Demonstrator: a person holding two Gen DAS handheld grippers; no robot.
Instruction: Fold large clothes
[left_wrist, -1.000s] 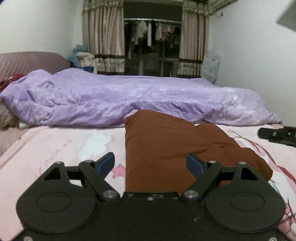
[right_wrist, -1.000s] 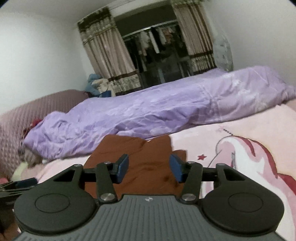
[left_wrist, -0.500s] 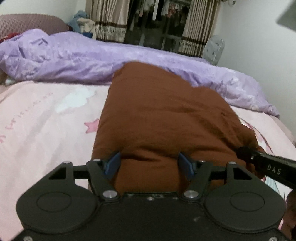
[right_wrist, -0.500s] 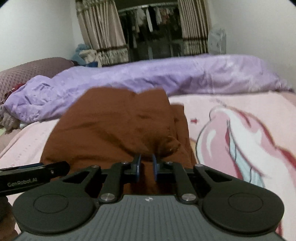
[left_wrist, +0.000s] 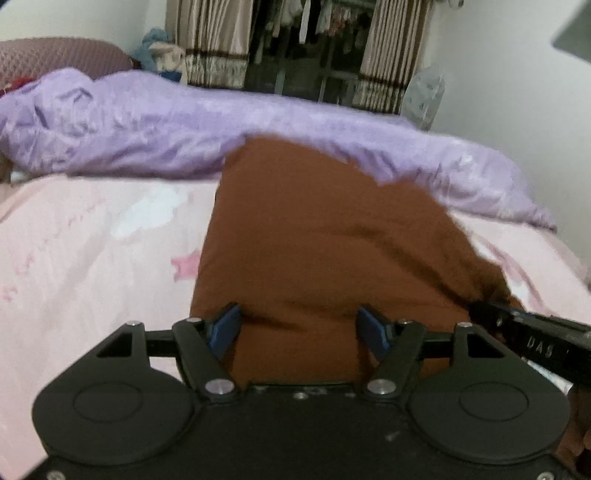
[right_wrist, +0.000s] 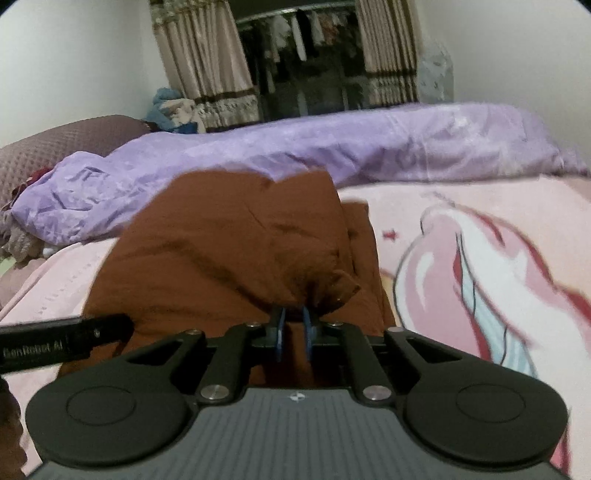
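A brown garment (left_wrist: 325, 236) lies partly folded on the pink bedsheet (left_wrist: 92, 251). My left gripper (left_wrist: 297, 326) is open, its blue pads on either side of the garment's near edge at its left part. My right gripper (right_wrist: 293, 326) is shut on a bunched near corner of the brown garment (right_wrist: 229, 251), which rises in a tuft above the pads. The right gripper also shows at the right edge of the left wrist view (left_wrist: 532, 338), and the left gripper at the left edge of the right wrist view (right_wrist: 62, 338).
A rumpled purple duvet (left_wrist: 147, 129) lies across the bed behind the garment. A mauve headboard (right_wrist: 55, 144) stands far left. Curtains and a wardrobe of hanging clothes (right_wrist: 306, 55) are at the back. The sheet has a unicorn print (right_wrist: 480, 266) to the right.
Both grippers have moved in to the garment's near edge. The right gripper has closed on the cloth and lifted it slightly. The left gripper stays open around the edge.
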